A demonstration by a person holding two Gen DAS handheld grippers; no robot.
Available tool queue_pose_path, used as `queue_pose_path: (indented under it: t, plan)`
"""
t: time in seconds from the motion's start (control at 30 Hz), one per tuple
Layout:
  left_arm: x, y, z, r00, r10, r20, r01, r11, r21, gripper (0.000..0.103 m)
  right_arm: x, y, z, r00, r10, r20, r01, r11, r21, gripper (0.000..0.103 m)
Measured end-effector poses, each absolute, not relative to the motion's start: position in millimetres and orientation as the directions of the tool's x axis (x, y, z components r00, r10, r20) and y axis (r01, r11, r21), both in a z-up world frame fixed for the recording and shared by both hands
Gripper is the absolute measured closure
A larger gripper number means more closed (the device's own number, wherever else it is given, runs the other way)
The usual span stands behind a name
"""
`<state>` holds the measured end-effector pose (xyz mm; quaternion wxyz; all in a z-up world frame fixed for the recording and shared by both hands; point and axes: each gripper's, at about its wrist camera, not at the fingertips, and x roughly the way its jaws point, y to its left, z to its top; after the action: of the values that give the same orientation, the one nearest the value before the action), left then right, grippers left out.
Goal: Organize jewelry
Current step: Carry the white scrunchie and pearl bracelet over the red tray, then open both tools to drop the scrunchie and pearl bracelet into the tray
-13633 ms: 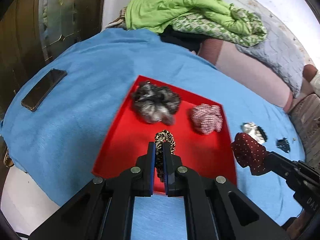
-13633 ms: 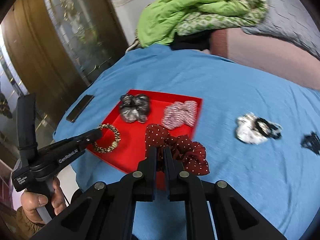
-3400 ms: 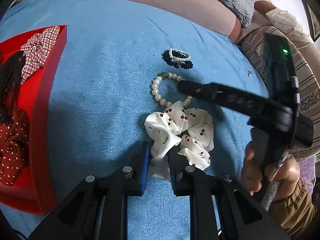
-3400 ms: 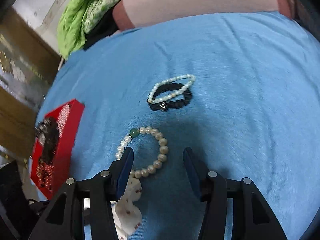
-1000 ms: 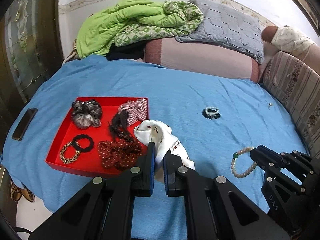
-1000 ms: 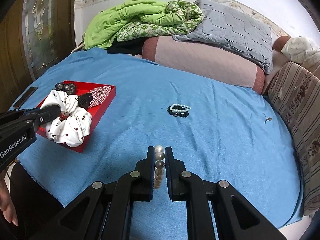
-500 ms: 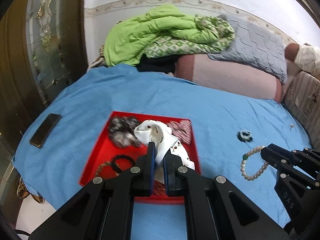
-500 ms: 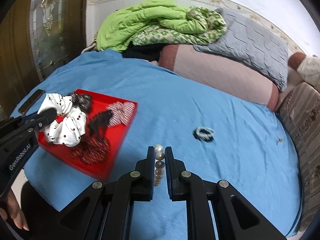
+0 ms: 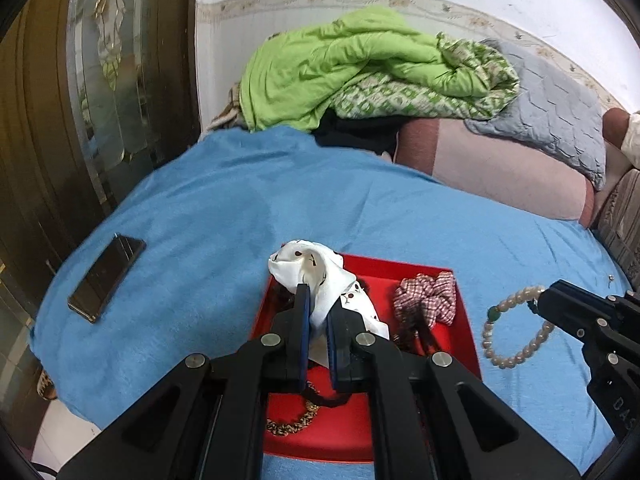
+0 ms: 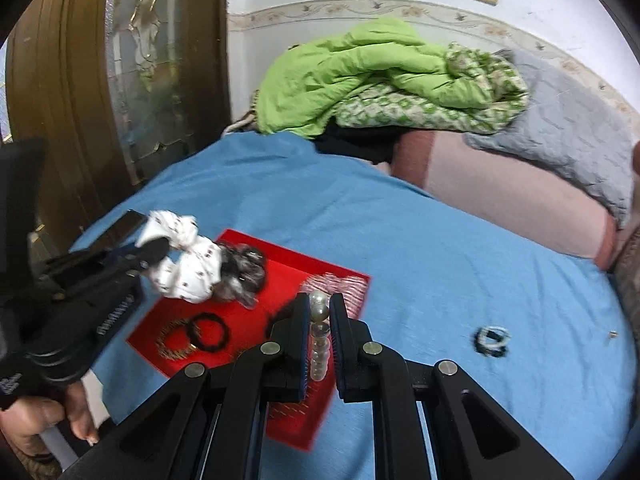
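Release should wait until the left gripper [image 9: 318, 326], clamped on the white cherry-print scrunchie [image 9: 316, 276] above the red tray [image 9: 466, 320], lowers over bare tray floor, while the right gripper [image 10: 319, 320], pinching the pearl bracelet [image 9: 514, 332], holds clear.

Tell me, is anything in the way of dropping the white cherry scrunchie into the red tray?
Nothing blocks it. The left tongs hold the white cherry scrunchie over the red tray's far left corner. A grey scrunchie already lies there, so it would probably land on top of that.
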<state>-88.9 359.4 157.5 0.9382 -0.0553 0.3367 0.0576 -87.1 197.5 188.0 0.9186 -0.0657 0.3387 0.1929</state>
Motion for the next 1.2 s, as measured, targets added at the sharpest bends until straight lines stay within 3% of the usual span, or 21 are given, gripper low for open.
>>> queue_pose_path:
  t: [0.33, 0.6, 0.9, 1.03, 1.1, 1.13, 1.2]
  plan:
    - [-87.4, 366.9, 122.4, 0.719, -0.016, -0.695, -0.138, 0.977, -0.165, 0.096, -39.7, 234.2, 168.0, 0.628, 0.385, -0.676, -0.452, 0.888, 0.086, 0.092]
    - [-89.8, 353.8, 98.3, 0.695, 0.045, -0.718, -0.162, 0.982, -0.095, 0.096, 5.9, 258.2, 133.2, 0.576, 0.38, -0.724, -0.45, 0.886, 0.107, 0.092]
    - [-81.7, 361.1, 81.1, 0.675, 0.038, -0.736, -0.185, 0.975, -0.119, 0.096, 28.3, 261.8, 94.0, 0.524, 0.362, -0.771, -0.422, 0.897, 0.134, 0.091]
    - [-81.5, 361.2, 80.8, 0.675, 0.041, -0.737, -0.189, 0.975, -0.119, 0.09, 29.2, 262.6, 91.5, 0.518, 0.37, -0.771, -0.432, 0.892, 0.138, 0.091]
    - [-82.2, 361.2, 82.3, 0.676, 0.043, -0.735, -0.191, 0.974, -0.119, 0.078, 28.5, 263.2, 92.7, 0.517, 0.372, -0.771, -0.44, 0.888, 0.133, 0.09]
    - [-83.4, 361.9, 83.8, 0.679, 0.043, -0.732, -0.194, 0.973, -0.123, 0.069, 27.6, 263.0, 94.2, 0.52, 0.373, -0.768, -0.443, 0.887, 0.131, 0.086]
    - [-87.0, 362.9, 87.7, 0.688, 0.045, -0.725, -0.201, 0.971, -0.131, 0.064, 23.8, 261.7, 99.5, 0.53, 0.375, -0.76, -0.447, 0.886, 0.125, 0.075]
